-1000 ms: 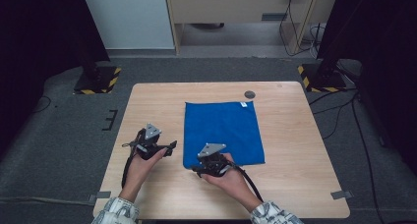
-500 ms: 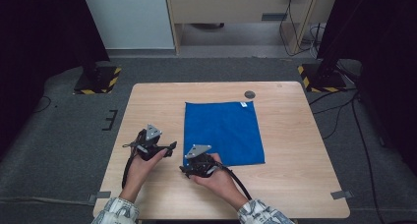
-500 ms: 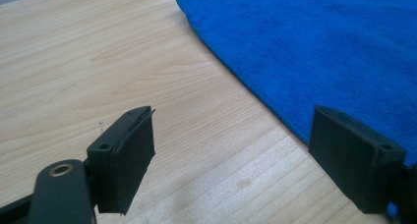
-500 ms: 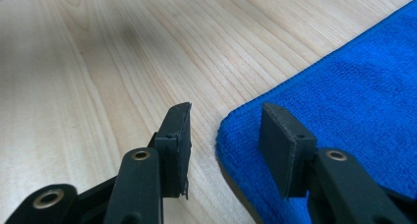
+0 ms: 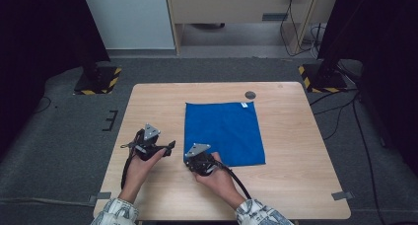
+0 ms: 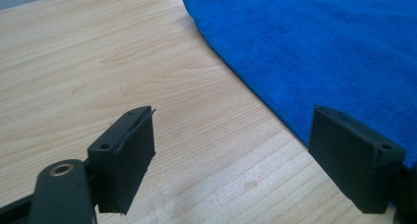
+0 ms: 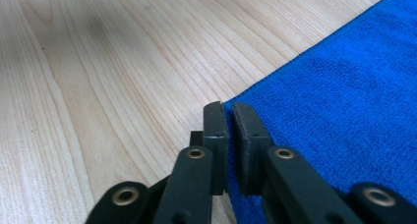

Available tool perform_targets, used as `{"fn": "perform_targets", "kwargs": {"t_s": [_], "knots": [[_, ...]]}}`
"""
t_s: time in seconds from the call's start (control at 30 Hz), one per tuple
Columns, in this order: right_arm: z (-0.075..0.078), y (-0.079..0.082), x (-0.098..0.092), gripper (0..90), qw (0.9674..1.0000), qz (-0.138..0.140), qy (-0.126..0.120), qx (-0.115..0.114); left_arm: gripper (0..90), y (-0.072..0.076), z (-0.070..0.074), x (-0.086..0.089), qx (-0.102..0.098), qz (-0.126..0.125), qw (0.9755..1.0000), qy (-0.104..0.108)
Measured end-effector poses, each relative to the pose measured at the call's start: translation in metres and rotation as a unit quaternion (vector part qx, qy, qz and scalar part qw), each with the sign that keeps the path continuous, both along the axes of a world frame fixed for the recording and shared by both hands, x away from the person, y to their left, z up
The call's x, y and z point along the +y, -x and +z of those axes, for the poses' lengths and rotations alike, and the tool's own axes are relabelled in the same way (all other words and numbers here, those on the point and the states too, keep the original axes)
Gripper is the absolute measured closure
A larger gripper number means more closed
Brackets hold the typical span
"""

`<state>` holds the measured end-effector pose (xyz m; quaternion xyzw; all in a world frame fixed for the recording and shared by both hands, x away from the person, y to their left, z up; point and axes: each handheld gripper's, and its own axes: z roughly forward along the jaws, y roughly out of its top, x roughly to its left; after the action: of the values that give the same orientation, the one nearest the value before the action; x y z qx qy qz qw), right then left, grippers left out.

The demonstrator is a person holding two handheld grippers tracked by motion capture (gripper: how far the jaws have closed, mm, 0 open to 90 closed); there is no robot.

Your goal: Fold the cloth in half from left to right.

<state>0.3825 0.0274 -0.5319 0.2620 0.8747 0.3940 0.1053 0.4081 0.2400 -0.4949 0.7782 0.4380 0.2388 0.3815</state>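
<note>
step: pinch cloth corner | right claw [image 7: 228, 111] has just closed, pinching blue cloth [image 5: 223, 131] near-left corner on table [image 5: 296, 151]; lift slowly, check grip | left claw [image 6: 231, 150] spread, empty

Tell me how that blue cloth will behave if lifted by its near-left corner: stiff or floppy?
Probably floppy: the blue cloth lies flat on the table and looks like thin, napped towel, so it should drape from the corner. Likely light. The right gripper, jaws just closed at the cloth's corner, may drag or wrinkle it rather than slide off.
</note>
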Motion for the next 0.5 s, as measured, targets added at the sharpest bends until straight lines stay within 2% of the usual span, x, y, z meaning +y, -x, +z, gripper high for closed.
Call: {"fn": "perform_targets", "kwargs": {"t_s": [0.17,0.27,0.33,0.37,0.47,0.5], "knots": [[0.002,0.004,0.0,86.9,0.9999,0.0,-0.014,0.004,17.6,-0.003,0.004,-0.002,-0.001,-0.005,1.0,0.004],[0.004,0.007,0.002,86.9,0.9998,0.003,-0.019,0.004,19.0,-0.007,0.007,-0.003,0.003,-0.003,1.0,-0.004],[0.007,0.012,0.004,86.9,0.9995,0.007,-0.031,0.006,19.1,-0.012,0.012,-0.005,0.002,-0.004,1.0,0.005],[0.008,0.013,0.005,86.9,0.9994,0.007,-0.033,0.007,19.2,-0.019,0.017,-0.007,0.003,-0.007,0.9999,0.01],[0.01,0.016,0.008,86.9,0.9991,0.009,-0.039,0.009,19.8,-0.028,0.019,-0.01,0.003,-0.01,0.9999,0.01],[0.011,0.018,0.009,86.9,0.9991,0.01,-0.04,0.011,20.0,-0.039,0.021,-0.014,0.004,-0.01,0.9999,0.006]]}}
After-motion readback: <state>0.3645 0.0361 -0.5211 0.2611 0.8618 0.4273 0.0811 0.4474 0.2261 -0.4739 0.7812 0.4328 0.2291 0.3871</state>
